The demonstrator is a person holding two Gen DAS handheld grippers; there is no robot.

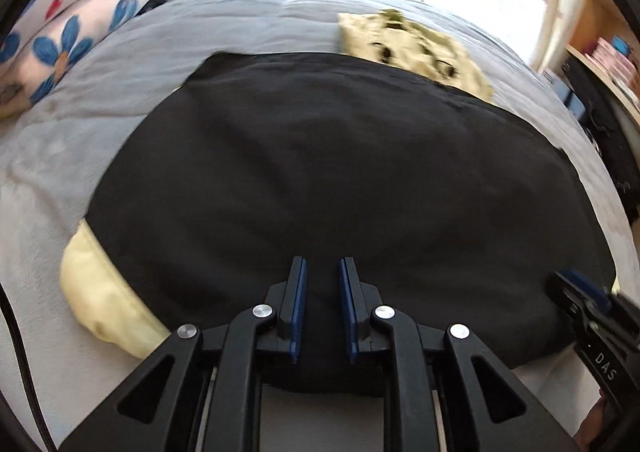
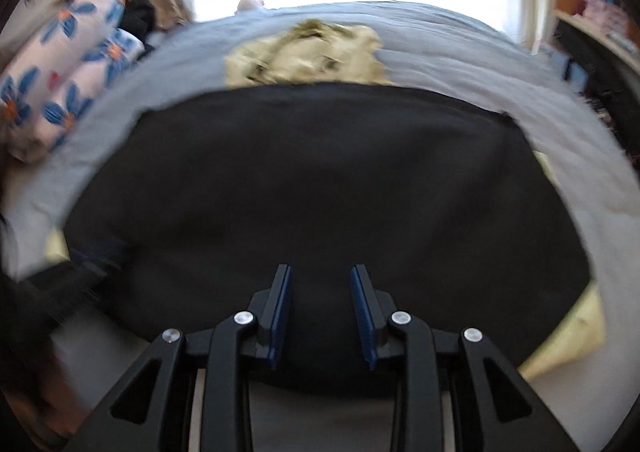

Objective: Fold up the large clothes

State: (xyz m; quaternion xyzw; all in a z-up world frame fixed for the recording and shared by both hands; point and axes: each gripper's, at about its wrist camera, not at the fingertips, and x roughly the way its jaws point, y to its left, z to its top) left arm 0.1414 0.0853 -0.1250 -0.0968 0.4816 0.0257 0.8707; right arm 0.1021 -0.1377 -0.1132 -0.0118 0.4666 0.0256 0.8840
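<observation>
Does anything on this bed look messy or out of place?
Yes: a crumpled yellowish garment lies bunched at the far edge of the flat black cloth, and pale yellow fabric pokes out from under its near corner.

The black cloth (image 1: 340, 172) looks soft and matt. The grey bed cover (image 1: 120, 92) looks fuzzy.

Grey bed (image 1: 248, 18): black garment (image 1: 328, 180) spread flat, pale-yellow cloth (image 1: 104, 300) beneath, floral pillows (image 1: 72, 32).

Both wrist views look down, sharing black garment (image 1: 340, 172)
</observation>
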